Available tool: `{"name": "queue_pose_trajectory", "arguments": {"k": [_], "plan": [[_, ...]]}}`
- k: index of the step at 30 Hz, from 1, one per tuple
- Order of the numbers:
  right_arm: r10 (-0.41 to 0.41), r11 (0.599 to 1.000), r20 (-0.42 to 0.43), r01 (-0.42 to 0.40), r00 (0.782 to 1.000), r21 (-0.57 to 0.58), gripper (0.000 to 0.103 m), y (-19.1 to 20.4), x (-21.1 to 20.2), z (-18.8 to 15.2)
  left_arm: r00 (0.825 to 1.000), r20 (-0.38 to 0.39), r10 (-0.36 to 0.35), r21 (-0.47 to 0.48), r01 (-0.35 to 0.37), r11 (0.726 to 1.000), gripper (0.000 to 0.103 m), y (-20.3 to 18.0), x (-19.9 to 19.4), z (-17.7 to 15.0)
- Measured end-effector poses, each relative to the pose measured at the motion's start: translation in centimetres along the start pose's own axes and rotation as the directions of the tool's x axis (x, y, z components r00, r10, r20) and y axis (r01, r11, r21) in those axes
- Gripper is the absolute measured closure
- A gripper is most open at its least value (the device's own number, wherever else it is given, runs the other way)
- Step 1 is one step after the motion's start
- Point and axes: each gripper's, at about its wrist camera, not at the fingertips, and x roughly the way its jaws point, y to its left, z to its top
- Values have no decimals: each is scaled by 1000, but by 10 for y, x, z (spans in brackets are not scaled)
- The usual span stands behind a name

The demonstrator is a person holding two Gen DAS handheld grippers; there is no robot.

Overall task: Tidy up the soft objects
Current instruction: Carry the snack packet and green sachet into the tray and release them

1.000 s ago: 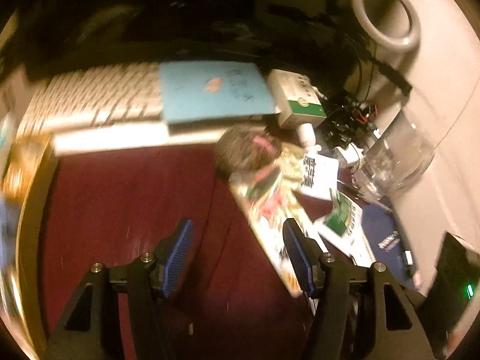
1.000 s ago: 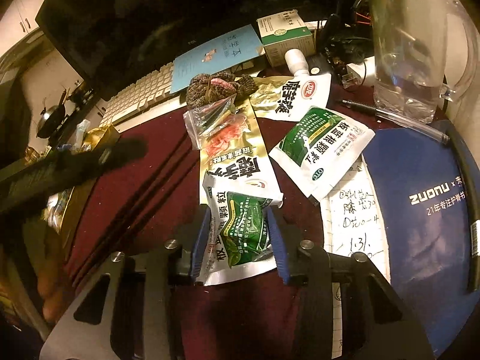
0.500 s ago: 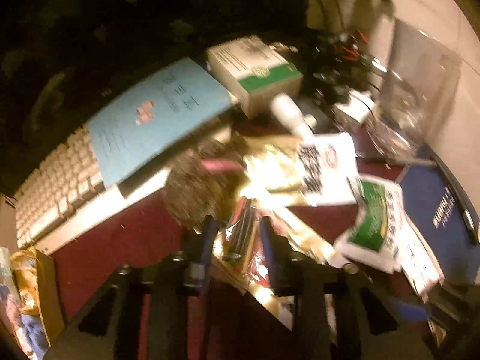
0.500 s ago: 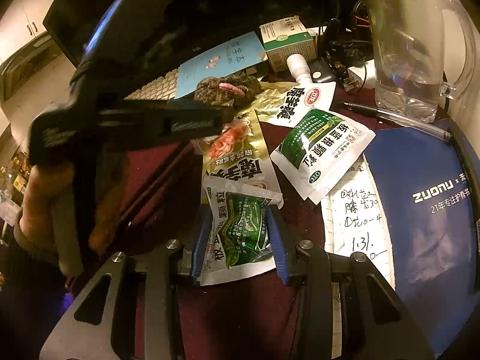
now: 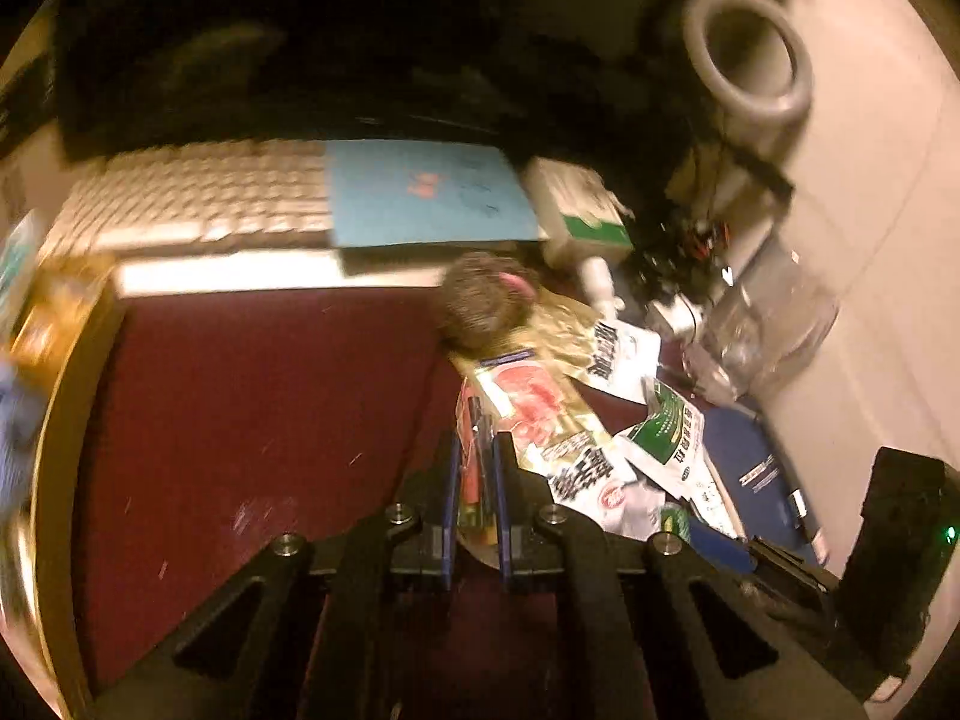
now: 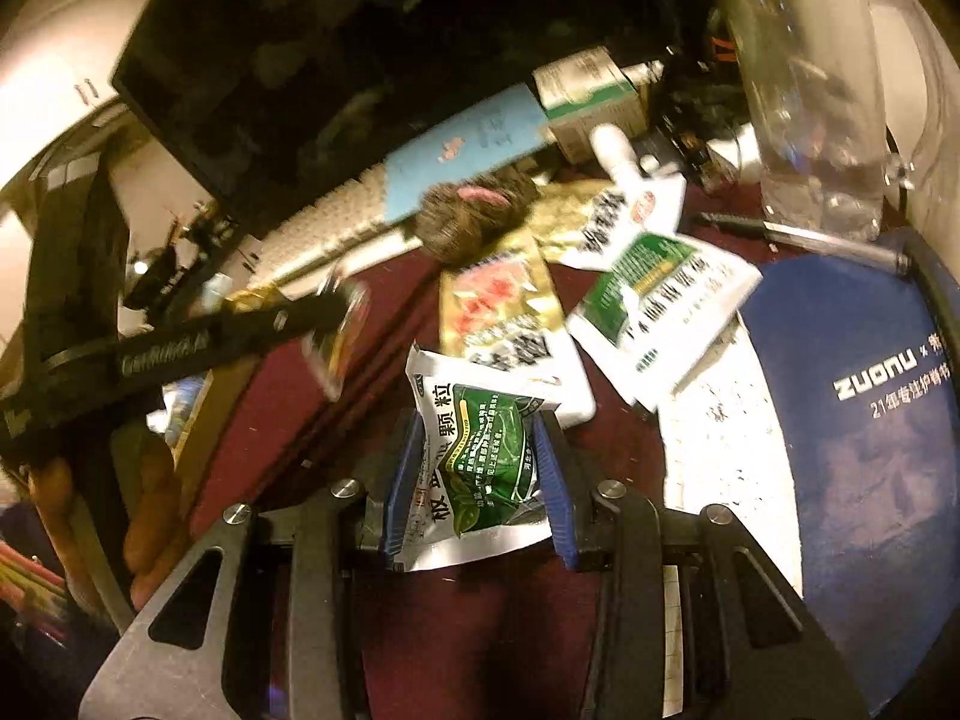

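Tools [image 5: 477,468] [image 6: 477,450] clamped – clear packet [image 5: 474,450], green sachet [image 6: 480,468]

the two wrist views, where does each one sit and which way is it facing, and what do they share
Left wrist: sits behind the left claw, looking down at the maroon desk; its fingers pinch a clear packet.
Right wrist: sits behind the right claw, facing the packet pile; its fingers clamp a green sachet; the left claw and a hand show at left.
Shared: keyboard, blue card, gold pouch.

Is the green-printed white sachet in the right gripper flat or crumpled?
Crumpled: the green-printed white sachet bulges and buckles between the right gripper's blue pads.
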Motion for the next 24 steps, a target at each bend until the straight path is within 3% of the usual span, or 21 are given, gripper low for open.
{"name": "queue_pose_trajectory", "arguments": {"k": [8, 13, 17, 24], "plan": [[147, 987, -24, -148, 989, -58, 66, 44, 6, 1, 996, 87, 22, -195, -4, 981, 95, 53, -62, -25], [251, 960, -96, -260, 963, -107, 66, 87, 26, 1, 989, 115, 90, -246, -60, 968, 95, 79, -90, -27], [325, 928, -172, -349, 930, -134, 66, 124, 49, 3, 985, 139, 103, -283, -60, 957, 95, 98, -108, -30], [347, 897, -242, -396, 906, -195, 65, 170, 73, 0, 975, 173, 138, -327, -76, 942, 95, 122, -134, -43]]}}
